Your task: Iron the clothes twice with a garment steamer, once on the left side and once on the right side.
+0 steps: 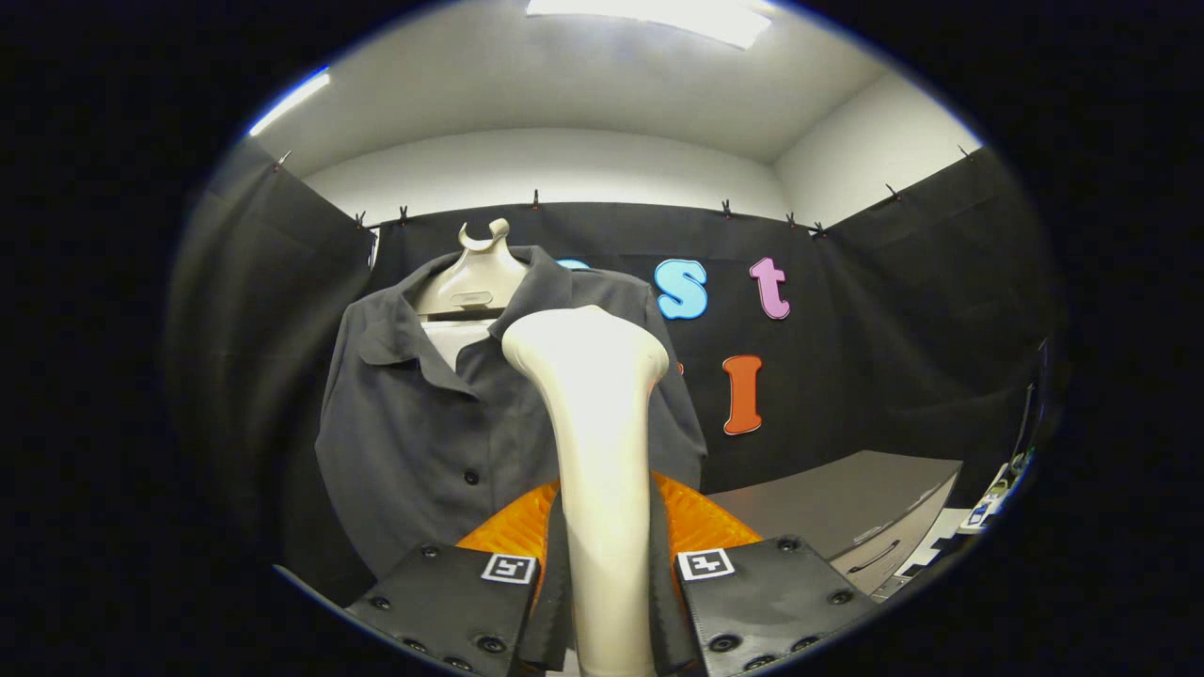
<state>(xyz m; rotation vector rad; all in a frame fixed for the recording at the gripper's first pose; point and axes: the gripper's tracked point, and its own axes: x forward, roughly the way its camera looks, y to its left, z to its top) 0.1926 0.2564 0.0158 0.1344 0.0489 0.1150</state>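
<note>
- Between the fingers, the claw [607, 588] is pressing narrow on the handle of the garment steamer [597, 451]; both fingers are bearing against the pale shaft, one on each side.
- Rising straight up from the grip, the steamer's long axis is running upright and slightly away, its broad head ending level with the chest of the shirt [423, 423].
- Just beyond the head, the dark shirt is hanging buttoned on a pale hanger form [475, 273], collar up, hem dropping toward the fingers.
- Most of the shirt's open cloth is lying to the left of the steamer head; I judge the coming pass turns on shifting the head sideways onto that panel and then drawing it along the shirt's vertical length.
- Whether the head is touching the cloth or standing just off it I cannot tell, since its face is turned away.
- Behind the steamer, the shirt's right front is being covered; only its right shoulder and sleeve are showing.
- Farther right, a grey table [847, 508] is standing well apart, its corner pointing inward, with small items at its far edge too blurred to name.
</note>
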